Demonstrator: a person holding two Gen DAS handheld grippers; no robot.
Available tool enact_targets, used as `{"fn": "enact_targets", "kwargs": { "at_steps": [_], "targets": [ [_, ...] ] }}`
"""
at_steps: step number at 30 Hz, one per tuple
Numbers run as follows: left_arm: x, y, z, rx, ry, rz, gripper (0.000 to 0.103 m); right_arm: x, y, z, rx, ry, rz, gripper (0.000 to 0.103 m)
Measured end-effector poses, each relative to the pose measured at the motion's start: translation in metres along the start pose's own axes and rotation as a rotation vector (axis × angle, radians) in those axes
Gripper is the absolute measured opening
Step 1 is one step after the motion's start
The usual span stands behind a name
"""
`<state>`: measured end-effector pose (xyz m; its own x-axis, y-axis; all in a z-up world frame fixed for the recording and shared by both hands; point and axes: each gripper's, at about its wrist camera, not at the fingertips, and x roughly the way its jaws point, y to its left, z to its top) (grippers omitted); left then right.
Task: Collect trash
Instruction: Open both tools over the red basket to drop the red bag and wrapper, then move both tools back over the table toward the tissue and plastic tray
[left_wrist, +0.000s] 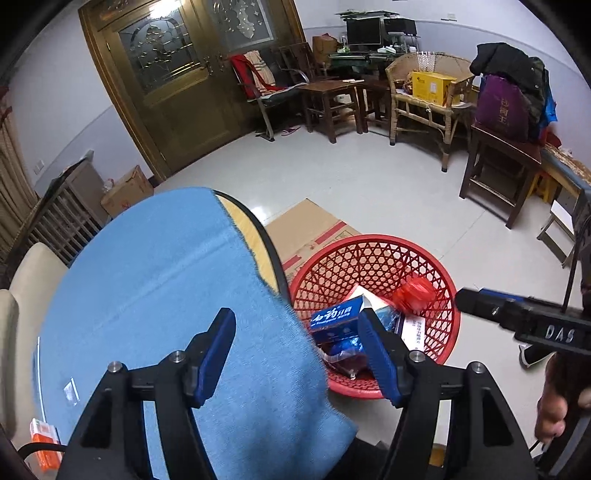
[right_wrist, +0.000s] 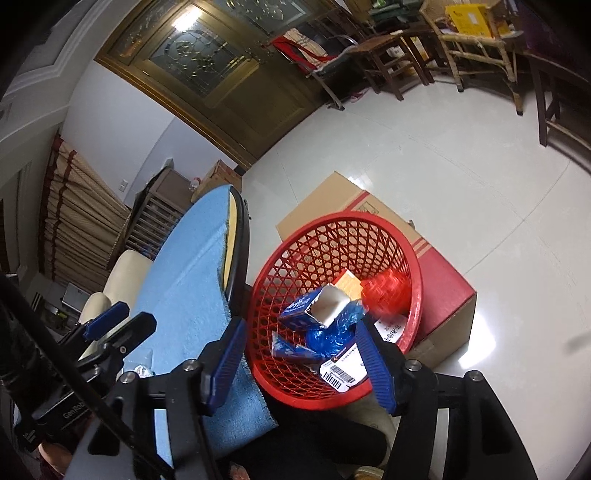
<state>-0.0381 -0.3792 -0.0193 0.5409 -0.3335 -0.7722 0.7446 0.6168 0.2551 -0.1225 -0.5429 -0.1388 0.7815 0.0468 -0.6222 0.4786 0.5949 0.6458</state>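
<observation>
A red mesh basket (left_wrist: 373, 254) (right_wrist: 317, 236) stands on a cardboard box beside the table. It holds a blue carton (left_wrist: 334, 319) (right_wrist: 299, 310), blue wrappers (right_wrist: 328, 336), a white label (right_wrist: 341, 371) and a blurred red item (left_wrist: 413, 291) (right_wrist: 386, 291) that looks in motion. My left gripper (left_wrist: 297, 354) is open and empty over the table's right edge. My right gripper (right_wrist: 297, 363) is open and empty above the basket; it also shows at the right of the left wrist view (left_wrist: 517, 314).
The round table wears a blue cloth (left_wrist: 159, 280) (right_wrist: 192, 280). An orange packet (left_wrist: 44, 443) and a small clear wrapper (left_wrist: 72, 389) lie on it near the left. A flat cardboard box (right_wrist: 439, 291) sits under the basket. Chairs and a door stand at the back.
</observation>
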Motion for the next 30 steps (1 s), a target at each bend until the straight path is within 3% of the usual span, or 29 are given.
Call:
{"fn": "enact_targets", "kwargs": {
  "at_steps": [5, 12, 16, 30],
  "targets": [
    [-0.012, 0.013, -0.012, -0.023, -0.003, 0.061, 0.070, -0.005, 0.005, -0.003, -0.013, -0.003, 0.010, 0.065],
    [-0.037, 0.038, -0.035, -0.047, -0.029, 0.220, 0.070, -0.001, 0.023, -0.011, -0.049, 0.017, 0.020, 0.065],
    [-0.055, 0.055, -0.048, -0.069, -0.053, 0.272, 0.072, 0.003, 0.042, -0.019, -0.090, 0.035, 0.025, 0.065],
    [-0.083, 0.111, -0.092, -0.183, -0.065, 0.357, 0.074, 0.012, 0.118, -0.044, -0.251, 0.078, 0.046, 0.065]
  ]
}}
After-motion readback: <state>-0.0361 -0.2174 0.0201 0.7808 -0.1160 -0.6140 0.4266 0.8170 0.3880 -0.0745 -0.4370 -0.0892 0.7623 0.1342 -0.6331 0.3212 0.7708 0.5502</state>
